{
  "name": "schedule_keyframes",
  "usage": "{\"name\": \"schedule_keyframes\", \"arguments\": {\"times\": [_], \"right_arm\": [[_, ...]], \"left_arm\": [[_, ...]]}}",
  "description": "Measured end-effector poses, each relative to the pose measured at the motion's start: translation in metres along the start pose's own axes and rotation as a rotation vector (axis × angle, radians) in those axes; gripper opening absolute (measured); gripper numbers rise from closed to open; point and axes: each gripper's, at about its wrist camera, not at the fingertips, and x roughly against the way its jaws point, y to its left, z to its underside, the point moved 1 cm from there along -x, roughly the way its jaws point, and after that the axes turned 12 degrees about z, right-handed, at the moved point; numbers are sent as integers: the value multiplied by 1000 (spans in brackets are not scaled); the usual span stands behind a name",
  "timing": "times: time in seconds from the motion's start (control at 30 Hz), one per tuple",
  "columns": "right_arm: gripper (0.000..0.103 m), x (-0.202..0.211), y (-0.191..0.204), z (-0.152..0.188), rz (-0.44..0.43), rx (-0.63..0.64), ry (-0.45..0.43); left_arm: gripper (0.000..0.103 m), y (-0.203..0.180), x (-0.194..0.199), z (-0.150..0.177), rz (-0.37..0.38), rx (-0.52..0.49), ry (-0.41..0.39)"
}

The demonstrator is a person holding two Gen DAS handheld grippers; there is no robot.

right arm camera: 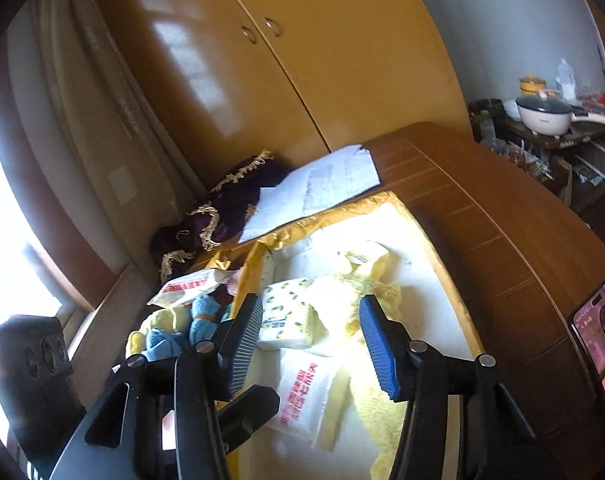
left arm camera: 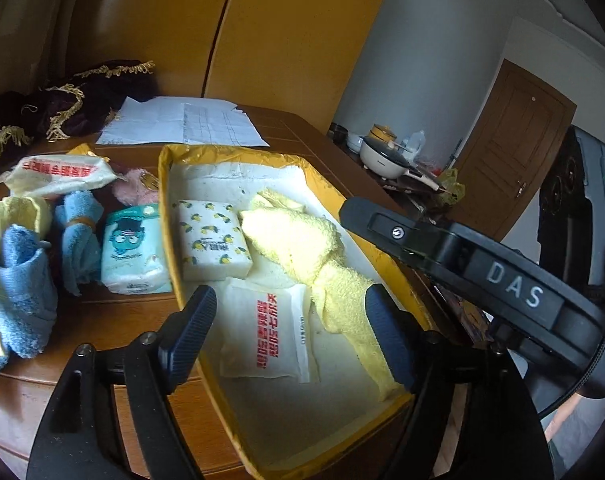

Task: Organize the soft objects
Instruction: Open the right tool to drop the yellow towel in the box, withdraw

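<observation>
Left wrist view: wooden table (left arm camera: 102, 320) w/ yellow tray (left arm camera: 170, 216), wardrobe (left arm camera: 286, 40) behind; both grippers' jaws apart, empty.

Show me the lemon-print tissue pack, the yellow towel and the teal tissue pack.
lemon-print tissue pack (left arm camera: 214, 238), left wrist view, top face.
yellow towel (left arm camera: 298, 246), left wrist view, bunched middle.
teal tissue pack (left arm camera: 132, 248), left wrist view, printed front.

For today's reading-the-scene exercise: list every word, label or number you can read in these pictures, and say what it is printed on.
"DAS": on the right gripper arm.
Red print on white tissue pack in the box: unreadable.
Lemon-print pack, teal pack, papers, phone: text too small.
</observation>
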Motion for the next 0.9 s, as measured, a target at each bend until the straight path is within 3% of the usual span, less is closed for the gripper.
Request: {"name": "schedule_keyframes", "arguments": {"times": [0.13,0.23,0.3,0.47,0.53,0.7,0.83,0.9], "right_arm": [[60,17,34,10,-90,82,-29],[67,19,61,26,-165,135,-1],[72,18,80,37,-195,180,6],[79,8,108,55,-208,221,56],[79,2,112,59,-214,228,88],[79,-9,116,66,-261,215,172],[79,-10,120,70,-285,230,192],[79,-10,122,71,-296,240,198]], "left_arm": [[79,25,34,3,-70,83,-71],[82,44,57,10,-193,135,-122],[82,54,66,14,-270,128,-111],[82,85,86,38,-226,216,-80],[82,94,91,46,-241,234,-70],[82,98,99,51,-221,178,-53],[82,97,102,47,-199,128,-39],[82,99,108,46,-210,120,-77]]}}
